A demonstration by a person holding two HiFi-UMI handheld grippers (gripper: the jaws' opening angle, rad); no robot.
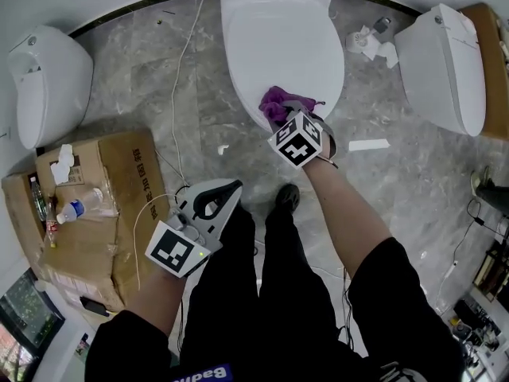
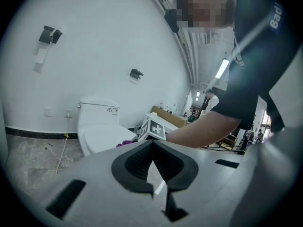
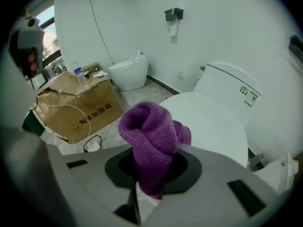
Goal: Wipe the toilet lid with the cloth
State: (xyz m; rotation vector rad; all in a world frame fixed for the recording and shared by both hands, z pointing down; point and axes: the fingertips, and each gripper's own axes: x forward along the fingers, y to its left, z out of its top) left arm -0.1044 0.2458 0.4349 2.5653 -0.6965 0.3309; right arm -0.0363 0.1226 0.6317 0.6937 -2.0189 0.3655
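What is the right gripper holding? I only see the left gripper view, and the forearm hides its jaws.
Observer: The right gripper is shut on a bunched purple cloth.
Operator: Where is it over the toilet?
Observer: In the head view the cloth is above the front edge of the closed toilet lid; contact is unclear.
Operator: Anything to my left?
Observer: A cardboard box with a water bottle lying on it.

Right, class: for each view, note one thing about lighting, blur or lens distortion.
Head view: even, soft light, and the wide lens bows the skirting behind the toilet lid. Left gripper view: dark corners, the left gripper soft up close, ceiling lights glaring. Right gripper view: dark corners, the cloth fairly crisp.
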